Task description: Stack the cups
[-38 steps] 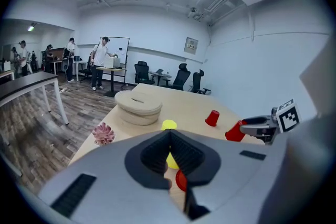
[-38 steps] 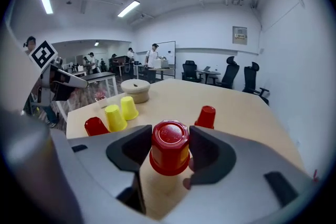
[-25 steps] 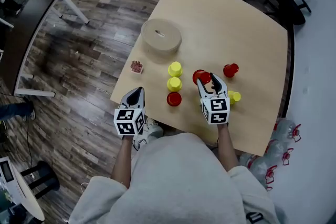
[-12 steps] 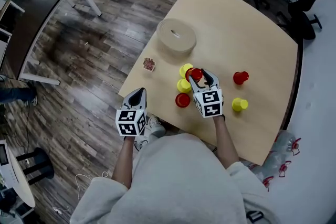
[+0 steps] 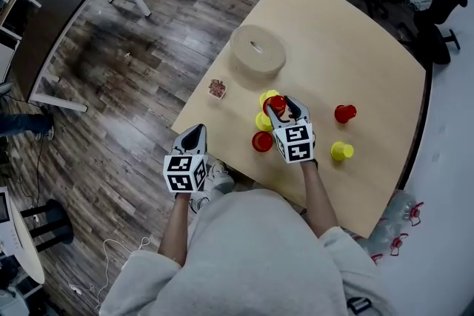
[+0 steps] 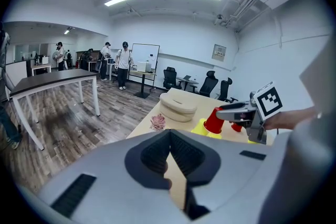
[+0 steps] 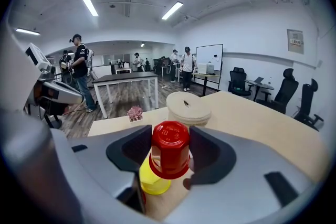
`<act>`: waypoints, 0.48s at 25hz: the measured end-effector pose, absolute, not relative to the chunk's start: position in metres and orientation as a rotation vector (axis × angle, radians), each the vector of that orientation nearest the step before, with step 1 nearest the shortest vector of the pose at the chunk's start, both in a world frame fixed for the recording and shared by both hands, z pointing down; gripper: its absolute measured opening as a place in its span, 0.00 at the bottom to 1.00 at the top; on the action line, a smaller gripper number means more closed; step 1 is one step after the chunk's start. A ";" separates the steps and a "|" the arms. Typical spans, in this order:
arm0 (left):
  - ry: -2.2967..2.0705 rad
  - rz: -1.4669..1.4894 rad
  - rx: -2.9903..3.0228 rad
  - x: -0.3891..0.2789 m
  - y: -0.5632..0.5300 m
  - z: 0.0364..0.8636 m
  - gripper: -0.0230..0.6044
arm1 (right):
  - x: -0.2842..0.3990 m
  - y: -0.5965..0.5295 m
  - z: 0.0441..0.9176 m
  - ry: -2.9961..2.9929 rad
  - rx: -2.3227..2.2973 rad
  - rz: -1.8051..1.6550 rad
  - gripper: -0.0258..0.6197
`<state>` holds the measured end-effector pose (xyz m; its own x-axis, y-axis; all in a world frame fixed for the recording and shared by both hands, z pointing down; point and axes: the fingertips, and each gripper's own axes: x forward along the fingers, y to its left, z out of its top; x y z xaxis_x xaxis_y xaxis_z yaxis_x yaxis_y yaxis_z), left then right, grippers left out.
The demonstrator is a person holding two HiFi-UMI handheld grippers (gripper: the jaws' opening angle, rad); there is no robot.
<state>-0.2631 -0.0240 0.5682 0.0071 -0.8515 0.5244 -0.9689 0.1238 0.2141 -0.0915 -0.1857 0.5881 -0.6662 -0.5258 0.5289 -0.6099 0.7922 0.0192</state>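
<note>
My right gripper is shut on an upside-down red cup, held just above two yellow cups near the table's left front. In the right gripper view the red cup sits between the pads, with a yellow cup under and a little left of it. Another red cup stands beside the yellow ones. Further right stand a lone red cup and a lone yellow cup. My left gripper hangs shut and empty off the table's left edge, over the floor.
A round beige lidded container stands behind the cups, and a small pink plant sits near the table's left edge. Office chairs stand beyond the far right corner. Plastic bottles lie on the floor at right.
My right gripper has carried the red cup leftward, from the table's middle to above the yellow cups. The left gripper has stayed put.
</note>
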 end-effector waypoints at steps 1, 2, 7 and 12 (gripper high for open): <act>-1.871 0.285 1.754 -0.264 -0.024 0.568 0.05 | -0.093 -0.186 0.588 -2.458 0.844 0.215 0.39; -1.871 0.285 1.753 -0.264 -0.024 0.568 0.05 | -0.093 -0.186 0.588 -2.458 0.844 0.214 0.39; -1.868 0.286 1.755 -0.263 -0.025 0.568 0.05 | -0.094 -0.186 0.588 -2.463 0.850 0.212 0.39; -1.860 0.287 1.765 -0.260 -0.028 0.567 0.05 | -0.098 -0.183 0.571 -2.555 0.850 0.217 0.49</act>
<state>-0.2603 -0.0275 0.5666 0.0179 -0.8512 0.5245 -0.9697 0.1131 0.2166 -0.0977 -0.1832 0.5708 -0.7160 -0.5326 0.4513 -0.6010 0.7992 -0.0106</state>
